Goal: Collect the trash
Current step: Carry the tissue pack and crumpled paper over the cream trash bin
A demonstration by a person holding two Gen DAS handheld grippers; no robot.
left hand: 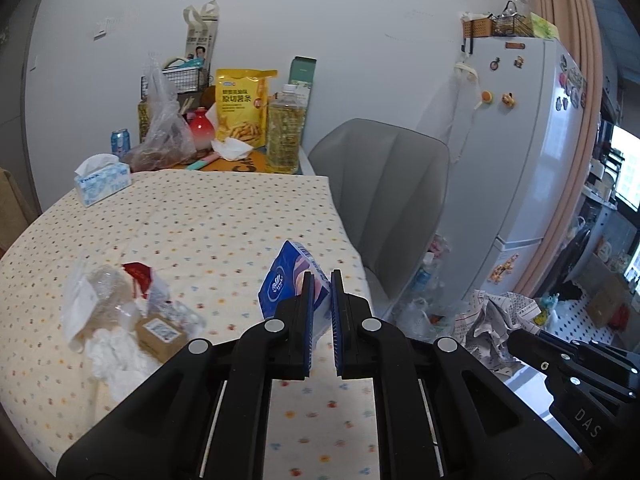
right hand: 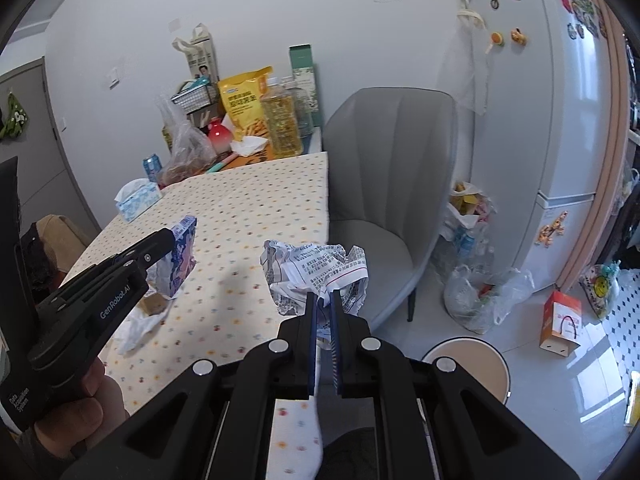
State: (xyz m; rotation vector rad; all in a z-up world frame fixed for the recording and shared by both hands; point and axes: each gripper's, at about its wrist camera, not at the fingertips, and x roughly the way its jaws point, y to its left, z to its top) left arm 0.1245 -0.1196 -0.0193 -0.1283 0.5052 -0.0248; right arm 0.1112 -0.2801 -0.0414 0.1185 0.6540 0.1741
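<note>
My left gripper (left hand: 321,280) is shut on a blue tissue packet (left hand: 289,280) and holds it above the dotted tablecloth (left hand: 224,220); the packet also shows in the right wrist view (right hand: 182,256). My right gripper (right hand: 325,300) is shut on a crumpled printed paper (right hand: 316,272), held over the table's right edge; the paper also shows in the left wrist view (left hand: 492,316). A pile of trash (left hand: 120,312) with clear plastic, white tissue and a small cardboard box (left hand: 158,332) lies on the table at the left.
A tissue box (left hand: 102,180), plastic bag, can, yellow snack bag (left hand: 242,108) and oil bottle (left hand: 284,128) stand at the table's far end. A grey chair (right hand: 392,184) is right of the table. A round bin (right hand: 468,368), trash bags (right hand: 480,296) and a fridge (right hand: 552,112) are at the right.
</note>
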